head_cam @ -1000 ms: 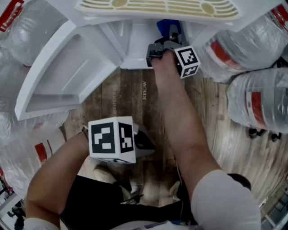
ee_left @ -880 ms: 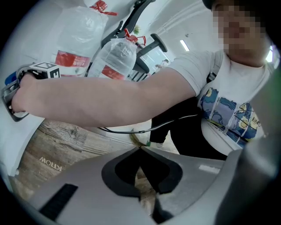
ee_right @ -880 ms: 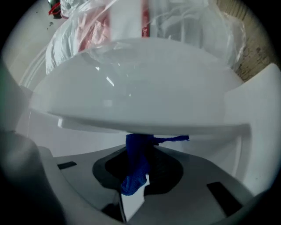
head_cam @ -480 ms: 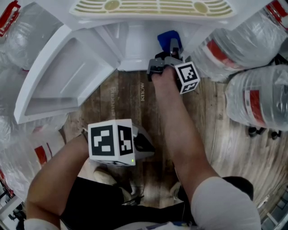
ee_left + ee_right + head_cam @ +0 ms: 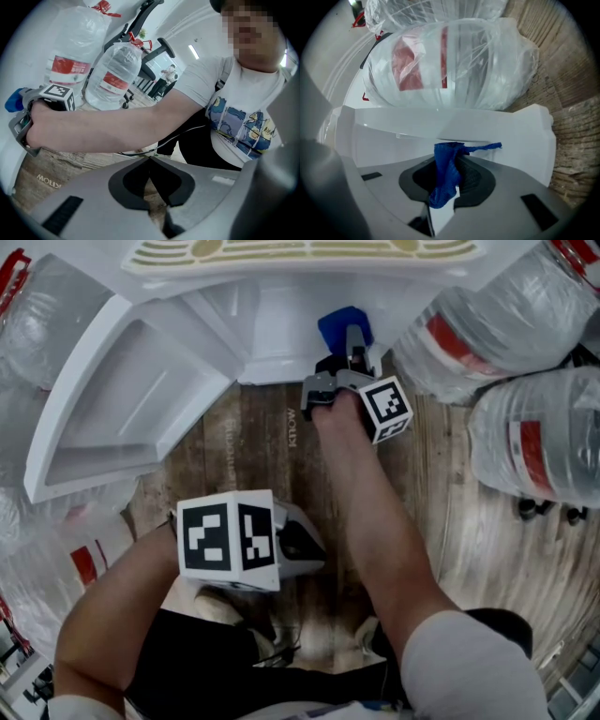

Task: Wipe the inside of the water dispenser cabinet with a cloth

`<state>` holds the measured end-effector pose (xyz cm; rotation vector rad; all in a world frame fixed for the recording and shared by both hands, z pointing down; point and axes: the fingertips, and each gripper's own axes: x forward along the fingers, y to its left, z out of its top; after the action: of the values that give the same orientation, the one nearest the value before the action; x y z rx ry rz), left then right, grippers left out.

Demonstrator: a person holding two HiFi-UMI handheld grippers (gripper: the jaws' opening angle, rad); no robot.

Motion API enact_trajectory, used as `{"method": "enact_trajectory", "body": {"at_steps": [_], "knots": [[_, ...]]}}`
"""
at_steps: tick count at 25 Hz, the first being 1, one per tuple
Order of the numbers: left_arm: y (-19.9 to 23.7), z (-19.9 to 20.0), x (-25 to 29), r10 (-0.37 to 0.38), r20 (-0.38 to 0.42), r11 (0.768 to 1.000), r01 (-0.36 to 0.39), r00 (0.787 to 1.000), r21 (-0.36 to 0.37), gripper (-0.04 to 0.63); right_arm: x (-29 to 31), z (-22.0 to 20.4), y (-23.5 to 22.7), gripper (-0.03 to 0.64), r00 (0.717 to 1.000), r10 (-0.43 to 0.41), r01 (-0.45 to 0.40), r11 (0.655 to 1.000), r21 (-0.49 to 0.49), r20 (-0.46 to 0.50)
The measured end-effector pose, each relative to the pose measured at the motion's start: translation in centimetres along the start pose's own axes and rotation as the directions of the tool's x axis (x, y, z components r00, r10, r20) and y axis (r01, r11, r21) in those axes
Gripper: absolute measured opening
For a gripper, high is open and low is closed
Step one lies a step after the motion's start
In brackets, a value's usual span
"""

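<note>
Left gripper (image 5: pixel 150 161) closed, right gripper (image 5: pixel 454 164) clamped

White short-sleeved T-shirt (image 5: pixel 201 84) with blue cartoon print, black bottoms (image 5: pixel 187 657), thin dark cable (image 5: pixel 162 140)

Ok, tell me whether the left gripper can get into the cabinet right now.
Probably yes: the left gripper is empty, the door stands open, and the right gripper with the cloth fills only the cabinet's right side.
</note>
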<state>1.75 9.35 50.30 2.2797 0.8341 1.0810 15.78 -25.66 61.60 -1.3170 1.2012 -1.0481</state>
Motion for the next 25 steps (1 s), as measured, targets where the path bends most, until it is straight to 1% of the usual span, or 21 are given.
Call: {"method": "enact_trajectory", "body": {"at_steps": [4, 8, 10, 19, 25], "knots": [[0.0, -0.2, -0.2, 0.002, 0.002, 1.0, -0.002, 1.0, -0.006, 0.003, 2.9, -0.5, 0.1, 0.074, 1.0, -0.003, 0.003, 1.0, 0.025, 0.013], [-0.2, -0.5, -0.4, -0.006, 0.006, 1.0, 0.006, 1.0, -0.012, 0.003, 5.2, -0.1, -0.6, 0.074, 0.998, -0.042, 0.037, 0.994, 0.1, 0.052], [-0.3, -0.7, -0.4, -0.012, 0.01, 1.0, 0.012, 1.0, -0.015, 0.003, 5.5, -0.1, -0.9, 0.074, 0.997, -0.052, 0.044, 0.992, 0.122, 0.061], [-0.1, -0.7, -0.3, -0.026, 0.005, 1.0, 0.026, 1.0, -0.003, 0.003, 3.1, 0.0, -1.7, 0.074, 0.994, -0.088, 0.073, 0.976, 0.204, 0.065], [0.0, -0.4, 0.0, -0.027, -0.001, 1.0, 0.027, 1.0, 0.002, 0.003, 1.3, 0.1, -2.3, 0.072, 0.994, -0.096, 0.085, 0.978, 0.193, 0.047]]}}
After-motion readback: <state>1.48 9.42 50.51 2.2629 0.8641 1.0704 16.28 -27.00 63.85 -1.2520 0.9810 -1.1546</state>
